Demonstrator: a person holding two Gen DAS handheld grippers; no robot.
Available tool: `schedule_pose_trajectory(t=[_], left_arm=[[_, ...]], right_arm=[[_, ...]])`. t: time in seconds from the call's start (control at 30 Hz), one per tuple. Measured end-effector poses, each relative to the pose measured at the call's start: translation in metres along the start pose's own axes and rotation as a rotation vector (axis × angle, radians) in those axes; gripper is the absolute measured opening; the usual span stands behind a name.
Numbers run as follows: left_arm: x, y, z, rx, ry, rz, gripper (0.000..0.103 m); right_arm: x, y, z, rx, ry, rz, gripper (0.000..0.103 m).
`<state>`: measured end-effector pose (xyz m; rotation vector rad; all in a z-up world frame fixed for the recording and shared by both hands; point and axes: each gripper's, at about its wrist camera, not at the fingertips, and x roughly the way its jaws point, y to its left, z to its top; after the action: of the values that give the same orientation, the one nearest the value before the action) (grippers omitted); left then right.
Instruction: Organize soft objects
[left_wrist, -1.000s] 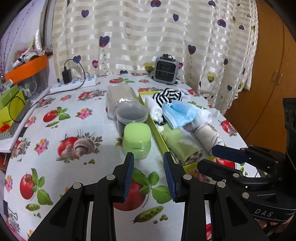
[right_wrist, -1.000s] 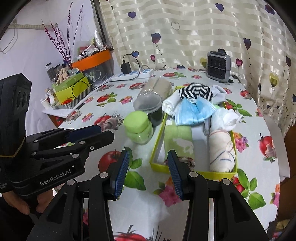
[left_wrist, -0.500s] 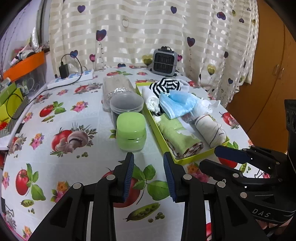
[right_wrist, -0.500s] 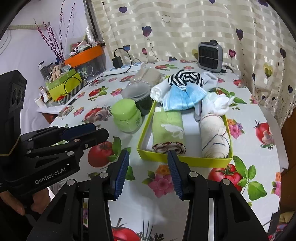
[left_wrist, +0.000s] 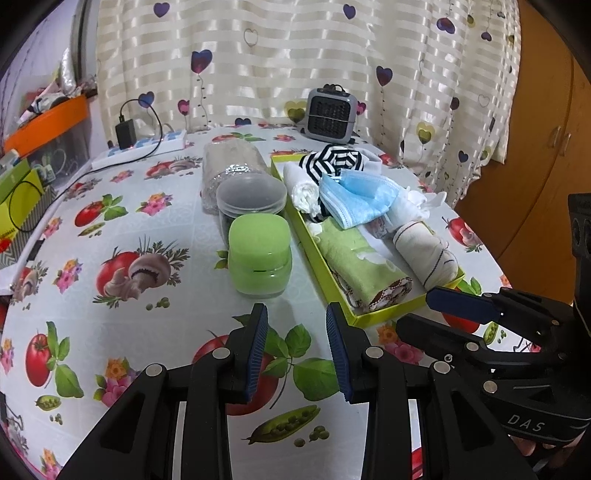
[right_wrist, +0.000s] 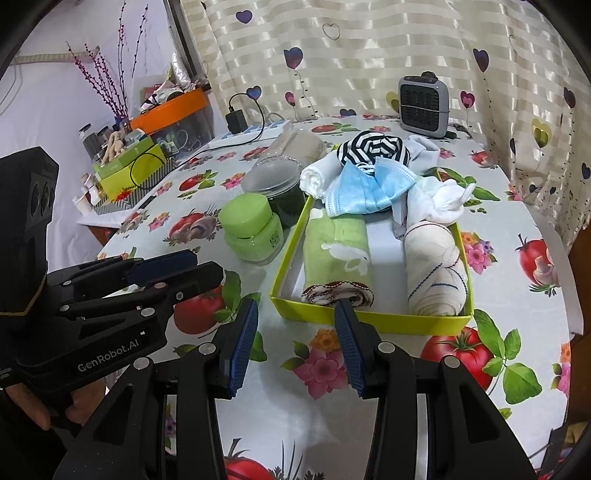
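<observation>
Both tongs parted and empty, short of the tray.

We find left tongs (left_wrist: 297, 347) and right tongs (right_wrist: 295, 343) over the desk (left_wrist: 110, 295); rolled towels (right_wrist: 338, 258) fill the yellow tray (right_wrist: 369, 321), so we should approach the loose blue mask (right_wrist: 365, 188) beyond squarely.

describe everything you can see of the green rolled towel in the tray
The green rolled towel is soft terry-looking cloth, light green with a white animal-like shape on top and a brown-and-white patterned edge showing as a spiral at its near end. It lies on its side along the left wall of the yellow-green tray, lengthwise. Its far end sits under the blue face mask. A bare strip of tray floor separates it from the cream rolled towel. Neither hand-held gripper touches it.
</observation>
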<state>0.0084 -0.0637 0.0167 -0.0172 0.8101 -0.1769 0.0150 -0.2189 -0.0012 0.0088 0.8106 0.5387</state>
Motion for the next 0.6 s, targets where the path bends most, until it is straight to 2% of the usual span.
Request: schedule_pose_trajectory(t=[0.6], left_arm=[[0.0067,0.0003,0.0001,0.016,0.013,0.027,0.032]], right_arm=[[0.0038,0.0037,0.0017,-0.01,0.012,-0.01,0.044]])
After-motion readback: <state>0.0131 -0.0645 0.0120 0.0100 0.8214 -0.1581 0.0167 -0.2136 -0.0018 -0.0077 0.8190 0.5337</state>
